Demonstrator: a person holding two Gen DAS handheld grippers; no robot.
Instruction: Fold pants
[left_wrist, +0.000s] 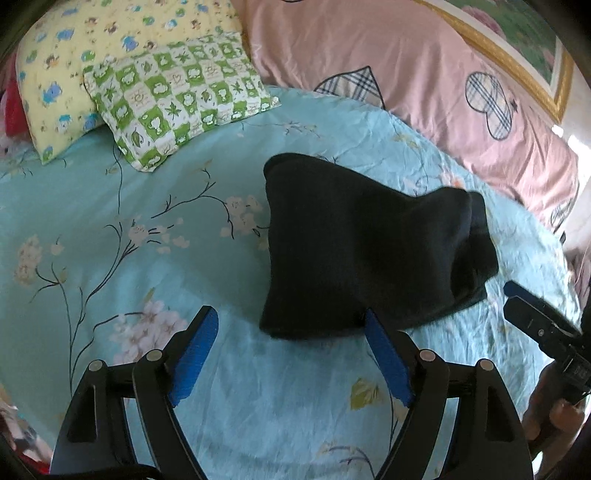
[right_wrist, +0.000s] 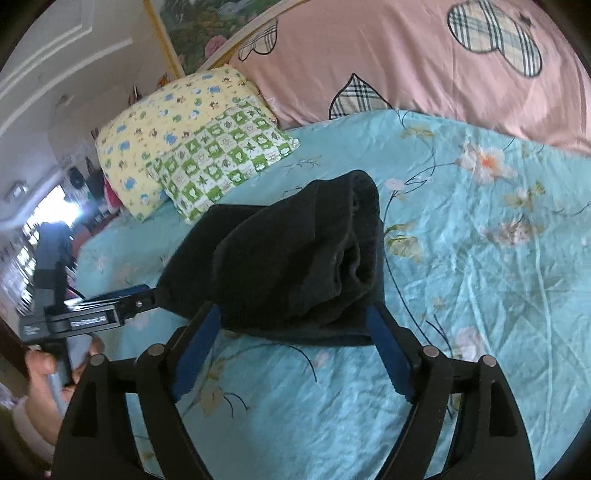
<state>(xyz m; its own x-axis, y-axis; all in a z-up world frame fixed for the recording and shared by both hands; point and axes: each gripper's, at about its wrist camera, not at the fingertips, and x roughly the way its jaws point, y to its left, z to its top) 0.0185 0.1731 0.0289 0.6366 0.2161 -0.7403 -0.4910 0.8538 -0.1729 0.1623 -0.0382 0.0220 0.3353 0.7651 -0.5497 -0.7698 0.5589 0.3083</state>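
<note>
The black pants (left_wrist: 365, 251) lie folded in a thick bundle on the light blue floral bedsheet (left_wrist: 110, 221). My left gripper (left_wrist: 290, 317) is open and empty, just short of the bundle's near edge, its right blue finger at the hem. In the right wrist view the folded pants (right_wrist: 295, 258) show stacked layers at their right end. My right gripper (right_wrist: 293, 315) is open, its blue fingers either side of the bundle's near edge, holding nothing. The right gripper shows at the far right in the left wrist view (left_wrist: 532, 310); the left gripper shows at the left in the right wrist view (right_wrist: 110, 306).
A green checked pillow (left_wrist: 177, 96) and a yellow patterned pillow (left_wrist: 92, 55) lie at the head of the bed. A pink quilt (left_wrist: 406, 74) with plaid shapes runs along the far side. A gold picture frame (left_wrist: 535, 55) hangs behind it.
</note>
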